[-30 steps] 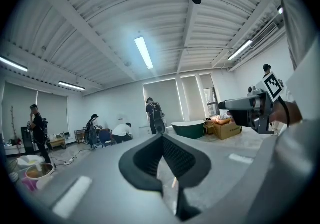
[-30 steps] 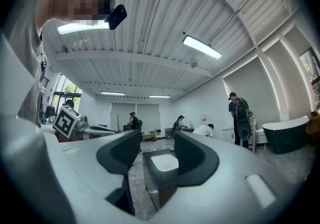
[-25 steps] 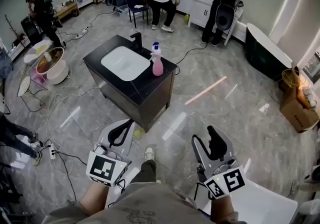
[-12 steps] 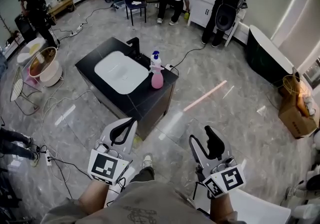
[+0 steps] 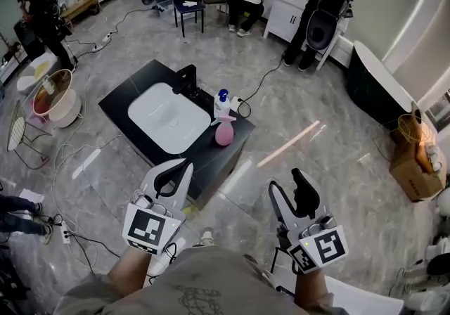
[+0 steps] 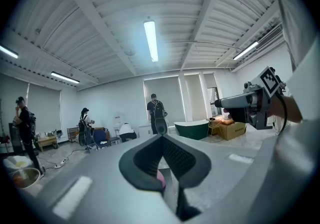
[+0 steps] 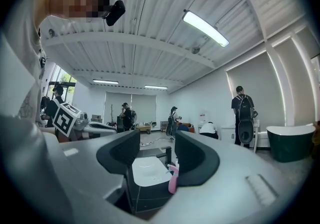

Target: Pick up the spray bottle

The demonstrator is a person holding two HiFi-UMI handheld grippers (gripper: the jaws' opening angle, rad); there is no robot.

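The spray bottle (image 5: 224, 133) has a pink body and a white and blue head. It stands upright on the right end of a black sink cabinet (image 5: 135, 91), beside the white basin (image 5: 167, 117). Both grippers hang short of the cabinet, apart from the bottle. My left gripper (image 5: 185, 164) is shut and empty; in its own view a pink sliver of the spray bottle (image 6: 161, 178) shows behind the closed jaws. My right gripper (image 5: 287, 186) is open and empty. Through the right gripper (image 7: 157, 141) gap I see the spray bottle (image 7: 173, 178) and basin ahead.
A black faucet (image 5: 187, 78) rises behind the basin. Cables (image 5: 77, 159) and a power strip (image 5: 62, 228) lie on the floor at left. Several people work at the back wall. A dark bathtub (image 5: 380, 76) and a cardboard box (image 5: 415, 162) are at right.
The cabinet and bottle have drawn nearer and lower in the head view as I step toward them. Both grippers keep their states and sit a little closer to the cabinet.
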